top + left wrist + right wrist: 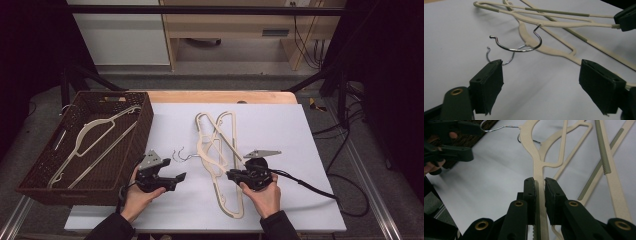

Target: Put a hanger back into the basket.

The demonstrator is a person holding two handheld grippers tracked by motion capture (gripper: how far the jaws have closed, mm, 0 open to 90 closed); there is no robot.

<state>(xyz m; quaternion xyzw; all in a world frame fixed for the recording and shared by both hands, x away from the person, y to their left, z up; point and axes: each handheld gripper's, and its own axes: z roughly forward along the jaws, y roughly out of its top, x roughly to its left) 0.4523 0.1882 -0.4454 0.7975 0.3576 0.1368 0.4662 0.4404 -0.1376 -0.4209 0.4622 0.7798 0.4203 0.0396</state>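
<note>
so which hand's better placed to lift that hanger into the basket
Right. The right claw is already shut on a cream hanger's arm on the white sheet. The left claw is open, holding nothing, near the wire hooks, beside the basket.

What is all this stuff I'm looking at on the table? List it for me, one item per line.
Hangers on the sheet: at least two, cream plastic with metal hooks, overlapping at the middle of the table.
Hanger in the basket: one, cream, lying slantwise inside.
Basket: one, dark brown woven, at the table's left edge.
Sheet: one, white, covering most of the tabletop.
Table: one, light wood, showing along the far edge.
Left gripper: one, black, jaws open, aimed at the metal hooks.
Right gripper: one, black, jaws closed on a cream hanger's arm.
Hands: two, one holding each gripper, coming from the near edge.
</note>
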